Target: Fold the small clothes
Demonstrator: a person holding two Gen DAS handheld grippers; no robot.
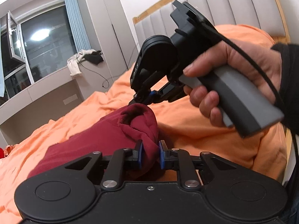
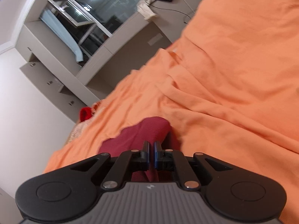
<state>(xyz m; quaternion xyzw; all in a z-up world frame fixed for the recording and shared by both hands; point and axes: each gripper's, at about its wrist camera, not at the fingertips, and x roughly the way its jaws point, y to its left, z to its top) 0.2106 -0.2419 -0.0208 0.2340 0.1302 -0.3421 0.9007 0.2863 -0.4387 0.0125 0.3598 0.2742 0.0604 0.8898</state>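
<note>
A dark red garment (image 1: 93,140) lies on the orange bedsheet (image 1: 205,130), its near end bunched into a thick fold. My left gripper (image 1: 150,153) is shut on that fold, the blue pads pressing it from both sides. A hand (image 1: 233,61) holds my right gripper (image 1: 140,100) just beyond, tips down on the top of the bunch. In the right wrist view the right gripper (image 2: 151,153) has its pads nearly together with a thin edge of the red garment (image 2: 145,130) pinched between them. The rest of the cloth runs under the fingers.
The rumpled orange sheet (image 2: 224,74) covers the whole bed. A padded grey headboard (image 1: 224,9) stands behind. A small bright red item (image 2: 86,113) sits at the bed's far edge. A ledge under the window holds a white cloth (image 1: 76,63) and a cable.
</note>
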